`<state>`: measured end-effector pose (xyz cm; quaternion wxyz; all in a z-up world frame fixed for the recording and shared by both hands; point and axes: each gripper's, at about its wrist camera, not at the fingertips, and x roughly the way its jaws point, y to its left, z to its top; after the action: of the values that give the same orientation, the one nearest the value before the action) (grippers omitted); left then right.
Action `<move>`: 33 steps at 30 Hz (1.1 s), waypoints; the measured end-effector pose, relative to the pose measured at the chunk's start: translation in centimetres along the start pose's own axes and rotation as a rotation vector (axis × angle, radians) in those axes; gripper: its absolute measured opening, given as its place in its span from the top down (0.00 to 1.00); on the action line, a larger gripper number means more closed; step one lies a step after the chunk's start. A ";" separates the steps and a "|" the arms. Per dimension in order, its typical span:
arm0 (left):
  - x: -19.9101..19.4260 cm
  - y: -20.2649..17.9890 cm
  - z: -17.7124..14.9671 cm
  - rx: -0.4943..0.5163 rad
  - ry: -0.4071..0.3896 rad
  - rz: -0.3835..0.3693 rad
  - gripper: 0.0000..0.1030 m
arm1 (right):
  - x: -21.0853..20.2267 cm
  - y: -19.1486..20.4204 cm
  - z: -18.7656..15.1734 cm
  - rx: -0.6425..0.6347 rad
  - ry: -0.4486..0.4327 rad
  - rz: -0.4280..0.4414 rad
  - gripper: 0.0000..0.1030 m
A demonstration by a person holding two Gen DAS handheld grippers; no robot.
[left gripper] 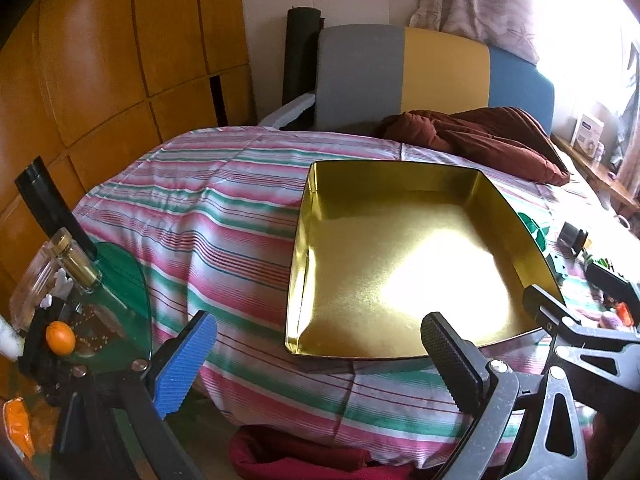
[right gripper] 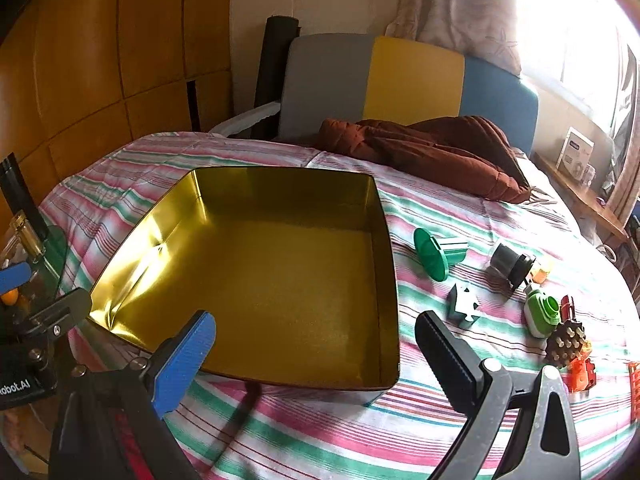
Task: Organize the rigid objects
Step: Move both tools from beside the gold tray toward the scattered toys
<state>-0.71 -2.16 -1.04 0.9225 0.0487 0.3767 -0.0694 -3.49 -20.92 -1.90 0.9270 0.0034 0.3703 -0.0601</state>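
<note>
Tin (right gripper: pixel 272 280): a shallow, gold-lined square box lying open and empty on the striped bedspread (right gripper: pixel 320 432) of the bed, which serves as the landmark for all positions below. Small objects lie on the bedspread to the right of the tin, all outside it: a green spool (right gripper: pixel 438 254) on its side nearest the tin's right wall; a grey cylinder (right gripper: pixel 512 266) farther right; a grey block (right gripper: pixel 464 306) nearer to me than the spool; a green and white toy (right gripper: pixel 542 314) right of the block; a brown studded piece (right gripper: pixel 566 344) and an orange piece (right gripper: pixel 582 372) at the far right, touching or nearly so. A brown quilt (right gripper: pixel 432 152) is bunched beyond the tin, against the grey, yellow and blue headboard (right gripper: pixel 412 80). My right tool (right gripper: pixel 316 344) hangs over the tin's near right corner with its blue and black fingers spread wide, holding nothing. My left tool (left gripper: pixel 320 340) hangs at the tin's (left gripper: pixel 392 264) near edge, likewise spread wide and empty. Left of the tin, off the bed, a glass side table (left gripper: pixel 124 280) carries a bottle with a gold cap (left gripper: pixel 76 264) and a small orange fruit (left gripper: pixel 60 338).
</note>
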 end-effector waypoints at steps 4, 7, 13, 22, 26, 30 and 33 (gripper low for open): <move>-0.1 -0.4 0.0 0.022 -0.005 0.002 0.00 | -0.1 -0.1 -0.1 -0.008 -0.001 -0.007 0.01; -0.1 -0.7 0.1 0.036 -0.006 -0.004 0.00 | -0.2 -0.4 0.0 -0.008 -0.006 -0.010 0.01; 0.2 -1.1 0.3 0.039 0.010 -0.066 0.00 | -0.2 -1.7 0.2 0.008 -0.008 -0.001 0.01; 1.1 -3.0 1.1 0.062 0.063 -0.174 0.00 | 0.0 -8.8 0.3 0.134 0.007 -0.010 0.01; 1.6 -4.4 1.6 0.068 0.115 -0.282 0.01 | 0.0 -13.5 0.1 0.167 0.015 -0.085 0.01; 1.3 -6.9 2.9 0.141 0.096 -0.333 0.02 | 0.4 -18.6 -0.1 0.195 0.029 -0.159 0.01; 0.8 -9.4 4.3 0.221 0.064 -0.372 0.02 | 0.9 -22.0 -0.6 0.202 0.049 -0.193 0.01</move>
<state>1.27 -12.16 1.04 0.8704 0.0815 0.3986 -0.2775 -5.80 -42.81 -2.09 0.9025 0.0626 0.3836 -0.1858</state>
